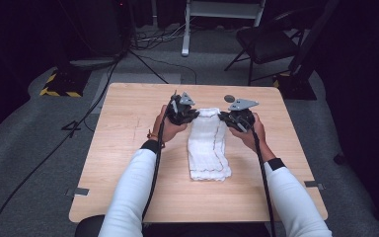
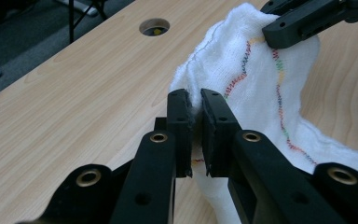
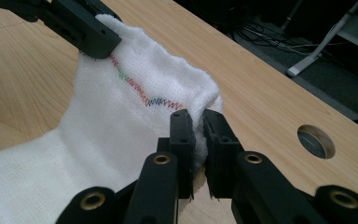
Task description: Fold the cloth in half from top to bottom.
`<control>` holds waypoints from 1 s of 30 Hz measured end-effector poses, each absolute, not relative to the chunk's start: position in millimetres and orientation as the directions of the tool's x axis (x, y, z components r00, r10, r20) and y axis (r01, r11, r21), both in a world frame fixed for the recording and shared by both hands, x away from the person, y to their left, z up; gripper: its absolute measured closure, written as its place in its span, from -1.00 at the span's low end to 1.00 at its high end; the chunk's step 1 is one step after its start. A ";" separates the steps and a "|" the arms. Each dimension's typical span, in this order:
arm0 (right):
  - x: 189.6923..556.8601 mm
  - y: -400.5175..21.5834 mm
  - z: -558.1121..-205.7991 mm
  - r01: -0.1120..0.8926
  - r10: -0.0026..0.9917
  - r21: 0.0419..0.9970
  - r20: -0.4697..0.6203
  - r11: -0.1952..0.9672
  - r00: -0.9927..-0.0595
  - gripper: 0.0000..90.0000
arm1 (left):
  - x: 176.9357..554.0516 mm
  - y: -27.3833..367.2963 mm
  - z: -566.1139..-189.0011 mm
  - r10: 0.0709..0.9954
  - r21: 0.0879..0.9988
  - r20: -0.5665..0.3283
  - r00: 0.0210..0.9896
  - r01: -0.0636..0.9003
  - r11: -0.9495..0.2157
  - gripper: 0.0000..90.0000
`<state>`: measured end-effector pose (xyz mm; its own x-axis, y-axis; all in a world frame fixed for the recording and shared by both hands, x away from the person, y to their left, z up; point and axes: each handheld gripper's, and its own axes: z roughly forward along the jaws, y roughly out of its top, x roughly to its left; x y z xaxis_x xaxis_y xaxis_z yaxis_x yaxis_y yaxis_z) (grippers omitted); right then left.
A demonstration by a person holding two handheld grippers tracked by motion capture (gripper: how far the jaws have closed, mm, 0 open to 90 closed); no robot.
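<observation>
A white folded cloth (image 1: 207, 145) with coloured zigzag stitching lies lengthwise on the wooden table (image 1: 128, 148). Its far end is lifted a little off the wood. My left gripper (image 1: 191, 114) is shut on the far left corner of the cloth (image 2: 242, 70), with the fabric pinched between its pads (image 2: 181, 116). My right gripper (image 1: 225, 117) is shut on the far right corner of the cloth (image 3: 121, 121). In the left gripper view the right gripper (image 2: 272, 32) shows at the top right, clamped on the cloth's edge. In the right gripper view the left gripper (image 3: 100, 46) shows at the top left.
A round cable hole (image 1: 229, 98) sits in the table near its far edge, just beyond the grippers. A black chair (image 1: 269, 44) and a white stand (image 1: 187, 29) are on the floor behind the table. Cables trail across the grey carpet at left.
</observation>
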<state>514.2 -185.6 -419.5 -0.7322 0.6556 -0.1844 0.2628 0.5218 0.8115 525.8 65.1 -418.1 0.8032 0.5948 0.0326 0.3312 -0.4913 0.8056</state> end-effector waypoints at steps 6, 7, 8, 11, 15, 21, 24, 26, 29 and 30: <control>506.6 -190.4 -420.1 0.257 0.637 0.816 -0.167 0.518 -0.753 0.85 | 516.1 67.1 -416.9 0.566 0.805 0.037 0.824 0.311 -0.505 0.84; 504.7 -191.3 -420.0 0.252 0.630 0.819 -0.163 0.516 -0.759 0.85 | 514.6 67.6 -416.4 0.560 0.805 0.037 0.828 0.307 -0.507 0.84; 503.1 -192.2 -419.9 0.251 0.626 0.820 -0.159 0.515 -0.763 0.85 | 512.9 68.1 -416.1 0.556 0.806 0.032 0.831 0.308 -0.506 0.84; 498.7 -194.5 -421.0 0.251 0.614 0.821 -0.146 0.513 -0.776 0.85 | 507.3 68.4 -416.3 0.545 0.807 0.032 0.838 0.300 -0.509 0.84; 490.7 -199.1 -422.7 0.243 0.600 0.826 -0.137 0.508 -0.788 0.85 | 499.3 67.6 -418.8 0.528 0.810 0.032 0.849 0.288 -0.511 0.83; 477.8 -203.5 -424.6 0.228 0.573 0.830 -0.129 0.509 -0.809 0.85 | 486.7 70.5 -421.1 0.495 0.812 0.034 0.868 0.265 -0.520 0.83; 471.8 -204.3 -425.1 0.220 0.559 0.835 -0.121 0.505 -0.820 0.85 | 482.5 72.8 -422.2 0.489 0.813 0.020 0.872 0.270 -0.516 0.84; 467.7 -204.8 -426.4 0.216 0.551 0.836 -0.119 0.504 -0.826 0.85 | 480.1 73.9 -423.3 0.478 0.813 0.018 0.878 0.266 -0.518 0.84; 462.7 -206.2 -429.4 0.218 0.540 0.834 -0.110 0.507 -0.834 0.85 | 475.4 73.5 -425.5 0.466 0.809 0.015 0.884 0.263 -0.525 0.83; 461.0 -206.8 -429.9 0.217 0.538 0.834 -0.110 0.508 -0.836 0.85 | 475.4 73.5 -425.5 0.466 0.809 0.015 0.884 0.263 -0.525 0.83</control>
